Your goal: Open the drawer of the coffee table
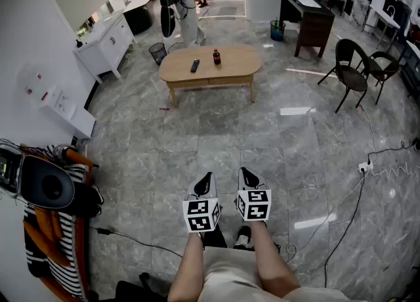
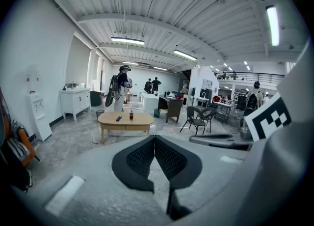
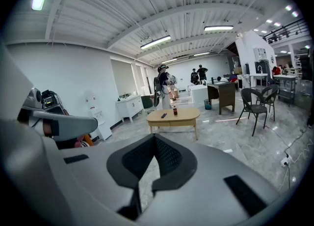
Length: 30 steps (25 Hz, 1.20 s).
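Oval light-wood coffee table (image 1: pixel 210 64), drawer (image 1: pixel 226 81) in its front rail shut flush

One coffee table (image 1: pixel 239 62), one bottle (image 1: pixel 216 56), one remote (image 1: pixel 195 65), two black chairs (image 1: pixel 352 76) (image 1: pixel 384 65)

The person holds both arms out in front of the body, low and close together at the near edge of the scene. The bare left forearm (image 1: pixel 190 261) leads to the left claw (image 1: pixel 206 177) and the bare right forearm (image 1: pixel 270 261) to the right claw (image 1: pixel 247 172). The two claws sit just beside each other without touching, roughly level. Both point away from the body and tilt somewhat downward. Each carries a marker cube on its back, the left cube (image 1: pixel 201 215) and the right cube (image 1: pixel 254 205). In the left gripper view the jaws meet at their tips with nothing between them. The right gripper view shows the same: jaws together, empty.
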Tool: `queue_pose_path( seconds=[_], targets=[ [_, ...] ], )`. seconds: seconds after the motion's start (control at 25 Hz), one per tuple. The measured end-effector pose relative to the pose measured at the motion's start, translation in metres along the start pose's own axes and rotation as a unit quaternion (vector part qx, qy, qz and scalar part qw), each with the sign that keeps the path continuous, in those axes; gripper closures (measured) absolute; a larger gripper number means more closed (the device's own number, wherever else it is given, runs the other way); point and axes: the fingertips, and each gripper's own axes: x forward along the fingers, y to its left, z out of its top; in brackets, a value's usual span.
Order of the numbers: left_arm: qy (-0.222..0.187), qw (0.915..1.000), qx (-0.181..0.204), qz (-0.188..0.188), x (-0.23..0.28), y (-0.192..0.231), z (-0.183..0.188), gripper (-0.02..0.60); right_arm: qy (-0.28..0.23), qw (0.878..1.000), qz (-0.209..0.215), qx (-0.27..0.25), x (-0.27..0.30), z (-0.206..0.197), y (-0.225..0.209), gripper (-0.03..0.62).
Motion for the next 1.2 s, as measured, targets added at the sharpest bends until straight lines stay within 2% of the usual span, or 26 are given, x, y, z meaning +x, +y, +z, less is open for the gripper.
queue_pose_path(
  seconds=[0.16,0.4,0.52,0.6,0.8,1.2],
  targets=[
    [-0.005,0.9999,-0.006,0.011,0.020,0.016,0.003,0.571,0.006,1.000,0.004,-0.003,0.019,0.002,0.003,0.580],
    [0.003,0.9999,-0.010,-0.008,0.044,0.041,0.009,0.571,0.010,1.000,-0.012,-0.005,0.037,0.012,0.011,0.580],
    [-0.004,0.9996,-0.029,-0.006,0.057,0.064,0.017,0.571,0.024,0.999,-0.021,-0.001,0.047,0.012,0.011,0.580],
    [-0.002,0.9991,-0.040,-0.016,0.066,0.079,0.020,0.571,0.025,0.999,-0.029,0.010,0.057,0.014,0.012,0.580],
    [-0.003,0.9986,-0.040,-0.034,0.087,0.114,0.031,0.571,0.020,0.998,-0.048,0.023,0.087,0.026,0.021,0.579],
    [0.007,0.9956,-0.034,-0.088,0.100,0.202,0.046,0.571,-0.003,0.996,-0.072,0.057,0.150,0.048,0.070,0.579]
  ],
)
